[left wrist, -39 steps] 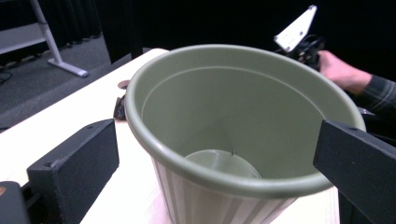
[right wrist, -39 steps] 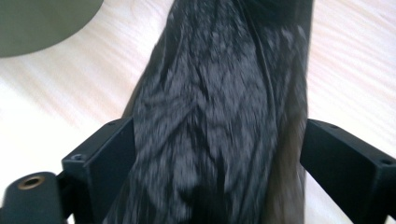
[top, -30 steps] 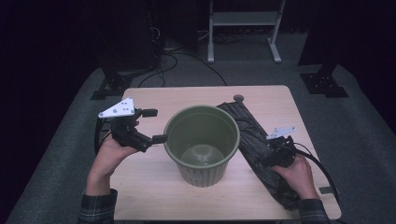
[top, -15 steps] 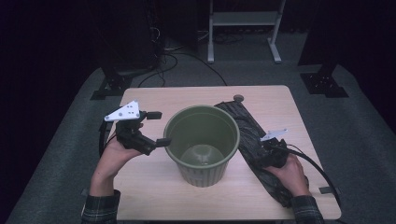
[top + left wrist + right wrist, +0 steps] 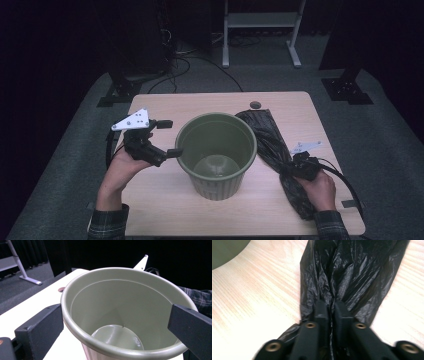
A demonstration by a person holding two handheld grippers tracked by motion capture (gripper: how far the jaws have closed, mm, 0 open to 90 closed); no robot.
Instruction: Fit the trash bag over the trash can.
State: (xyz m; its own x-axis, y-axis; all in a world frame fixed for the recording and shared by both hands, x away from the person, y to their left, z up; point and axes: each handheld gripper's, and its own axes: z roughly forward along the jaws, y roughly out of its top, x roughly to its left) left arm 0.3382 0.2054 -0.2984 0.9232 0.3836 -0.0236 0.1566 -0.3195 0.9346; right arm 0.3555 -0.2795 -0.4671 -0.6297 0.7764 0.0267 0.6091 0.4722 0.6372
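- Right gripper (image 5: 331,306): jaws have just been closing and now stand nearly together, pinching a fold of the black plastic bag (image 5: 352,272) between them. In the high view this gripper (image 5: 300,165) sits low on the bag, near its end closest to the person, with the right hand (image 5: 317,190) behind it.
- Left gripper (image 5: 167,137): jaws spread wide, held level, pointing at the green bucket (image 5: 216,155) from its left. In the left gripper view the two black jaws flank the bucket (image 5: 120,315), one on each side of the rim; whether they touch the rim I cannot tell, and nothing is clamped. Left hand (image 5: 122,162) holds it above the table.
- Bucket: upright, near the middle of the table (image 5: 165,210), round rim, ribbed lower wall. Inside is bare; the pale bottom disc shows.
- Bag: long crumpled strip lying flat on the table to the right of the bucket, running from the far edge toward the person; its far part lies just beside the bucket's rim.
- Around: small round grommet (image 5: 255,105) in the tabletop, just beyond the bag's far end. Dark floor, cables and a pale stand frame (image 5: 260,20) behind the table, well apart.
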